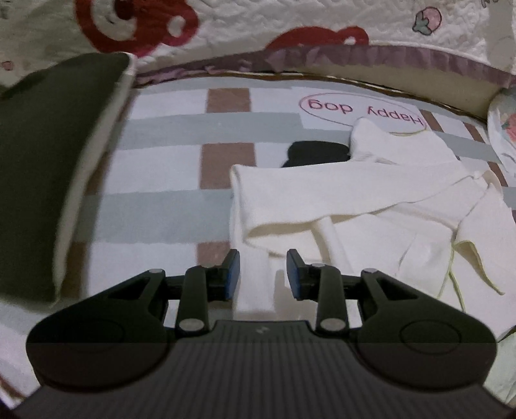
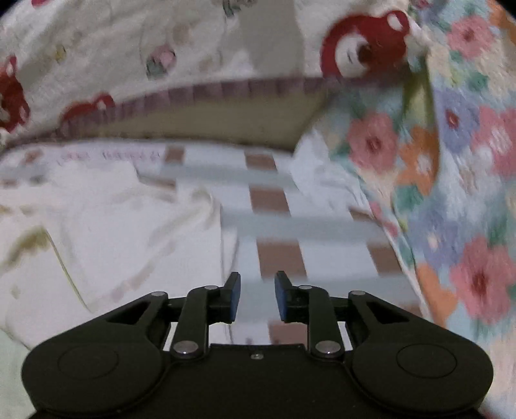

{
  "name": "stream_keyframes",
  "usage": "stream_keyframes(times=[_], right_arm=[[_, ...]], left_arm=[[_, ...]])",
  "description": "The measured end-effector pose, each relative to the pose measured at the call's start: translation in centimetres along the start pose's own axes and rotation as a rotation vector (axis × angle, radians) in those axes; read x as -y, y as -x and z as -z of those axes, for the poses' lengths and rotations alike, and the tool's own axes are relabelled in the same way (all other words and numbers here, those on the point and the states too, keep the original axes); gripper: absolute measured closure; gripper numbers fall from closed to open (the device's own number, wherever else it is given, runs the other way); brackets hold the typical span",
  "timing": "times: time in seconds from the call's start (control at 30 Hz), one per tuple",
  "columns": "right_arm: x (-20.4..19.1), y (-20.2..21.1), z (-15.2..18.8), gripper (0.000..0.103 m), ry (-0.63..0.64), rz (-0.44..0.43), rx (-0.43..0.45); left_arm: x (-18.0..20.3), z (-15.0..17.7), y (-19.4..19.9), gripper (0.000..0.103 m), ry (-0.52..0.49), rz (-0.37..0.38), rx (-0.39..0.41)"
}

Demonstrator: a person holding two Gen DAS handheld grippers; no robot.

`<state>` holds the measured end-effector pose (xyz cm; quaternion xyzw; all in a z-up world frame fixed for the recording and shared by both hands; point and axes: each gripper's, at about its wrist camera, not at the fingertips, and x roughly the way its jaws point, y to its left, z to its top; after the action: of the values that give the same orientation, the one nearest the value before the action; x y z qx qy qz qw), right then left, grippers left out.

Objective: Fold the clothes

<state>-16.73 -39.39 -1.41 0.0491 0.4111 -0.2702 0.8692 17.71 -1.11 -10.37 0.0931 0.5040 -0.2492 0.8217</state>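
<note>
Bare checked sheet [image 1: 167,206] lies open left of the cream garment [image 1: 354,206] — a dark pillow [image 1: 48,167] crowds its left edge, a floral blanket [image 2: 451,193], seemingly, its right.

A bedroom in a home, seen from just above the bed: the mattress is covered by a checked sheet [image 1: 167,135] of white, pale grey and brown squares, printed with a pink oval that reads "Happy dog" [image 1: 362,112]. Behind it lies a white quilted blanket [image 1: 290,16] with red cartoon bears and small strawberries, edged by a mauve ruffle [image 1: 371,54]. A dark olive pillow [image 1: 48,154] lies at one side, a knitted throw [image 2: 458,167] of pink, orange and blue flowers at the other. Cream-white clothing [image 1: 354,199] lies loose on the sheet.
</note>
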Motion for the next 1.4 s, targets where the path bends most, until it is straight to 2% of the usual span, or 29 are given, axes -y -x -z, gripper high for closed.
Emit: stream_keyframes(times=[0.07, 0.13, 0.27, 0.37, 0.47, 0.5, 0.53, 0.57, 0.6, 0.63, 0.67, 0.7, 0.77, 0.8, 0.83, 0.93, 0.97, 1.0, 1.07, 1.13, 1.23, 1.3, 1.4], right_arm=[[0.6, 0.0, -3.9, 0.066, 0.033, -0.072, -0.032], [0.1, -1.5, -7.3, 0.062, 0.072, -0.163, -0.114], [-1.3, -6.1, -12.3, 0.060, 0.099, -0.120, -0.219], [-1.2, -10.2, -13.6, 0.060, 0.012, -0.135, -0.197], [-1.0, -14.2, -12.5, 0.061, -0.074, -0.113, -0.088], [-0.8, -15.7, -11.8, 0.061, -0.109, -0.102, -0.089], [-0.8, -16.9, -11.3, 0.062, -0.118, -0.095, -0.125], [-0.9, -18.1, -10.9, 0.072, -0.122, -0.089, -0.166], [-0.6, -18.5, -10.5, 0.080, -0.189, -0.116, -0.153], [-0.3, -18.7, -9.9, 0.081, -0.270, -0.150, -0.125], [0.3, -18.9, -9.2, 0.083, -0.385, -0.231, -0.086], [0.5, -19.2, -8.4, 0.089, -0.465, -0.295, -0.060], [-0.5, -19.7, -7.9, 0.089, -0.409, -0.281, -0.032], [-1.2, -19.6, -7.6, 0.088, -0.347, -0.246, -0.006], [-1.8, -19.5, -7.3, 0.088, -0.279, -0.206, 0.021], [-2.5, -18.6, -5.6, 0.081, -0.243, -0.141, 0.098], [-2.6, -18.3, -5.1, 0.074, -0.227, -0.123, 0.116], [-2.6, -18.0, -4.6, 0.072, -0.199, -0.116, 0.125], [-2.2, -17.9, -4.0, 0.072, -0.147, -0.120, 0.119], [-1.5, -18.2, -3.7, 0.072, -0.151, -0.120, 0.089], [-0.5, -19.0, -3.5, 0.072, -0.198, -0.131, 0.057], [-0.7, -19.8, -3.4, 0.068, -0.213, -0.119, 0.050], [-1.1, -21.2, -3.6, 0.060, -0.222, -0.104, 0.045]], left_arm=[[0.0, -0.6, -1.0, 0.070, -0.042, 0.022, 0.023], [0.1, -0.8, -2.0, 0.063, -0.086, 0.021, 0.050], [0.1, -1.2, -4.5, 0.063, -0.164, -0.015, 0.090], [-0.5, -1.1, -4.5, 0.066, -0.179, -0.012, 0.119], [-1.8, -1.1, -3.6, 0.066, -0.099, 0.062, 0.124], [-2.3, -1.1, -3.4, 0.066, -0.075, 0.085, 0.124], [-2.7, -1.1, -3.2, 0.066, -0.050, 0.103, 0.127], [-3.2, -1.1, -3.0, 0.066, -0.016, 0.124, 0.138], [-3.8, -1.1, -2.9, 0.066, 0.019, 0.157, 0.148], [-4.1, -1.1, -3.0, 0.066, 0.037, 0.192, 0.146], [-4.4, -1.1, -3.0, 0.066, 0.054, 0.227, 0.143], [-4.4, -0.8, -3.0, 0.066, 0.030, 0.239, 0.148], [-4.3, -0.3, -2.8, 0.066, -0.021, 0.262, 0.159], [-4.2, -0.1, -2.8, 0.065, -0.047, 0.265, 0.165], [-4.0, 0.1, -2.8, 0.063, -0.073, 0.268, 0.172], [-2.7, 0.5, -3.2, 0.061, -0.213, 0.227, 0.148], [-2.1, 0.9, -3.3, 0.060, -0.282, 0.205, 0.147], [-1.7, 1.0, -3.6, 0.056, -0.316, 0.201, 0.150], [-1.0, 1.2, -4.1, 0.055, -0.380, 0.197, 0.156], [-0.7, 0.7, -4.9, 0.055, -0.370, 0.192, 0.151], [-0.3, 0.1, -6.1, 0.056, -0.370, 0.136, 0.145], [-0.1, -0.4, -6.6, 0.059, -0.385, 0.104, 0.151], [0.0, -1.2, -7.0, 0.081, -0.412, 0.065, 0.171]])
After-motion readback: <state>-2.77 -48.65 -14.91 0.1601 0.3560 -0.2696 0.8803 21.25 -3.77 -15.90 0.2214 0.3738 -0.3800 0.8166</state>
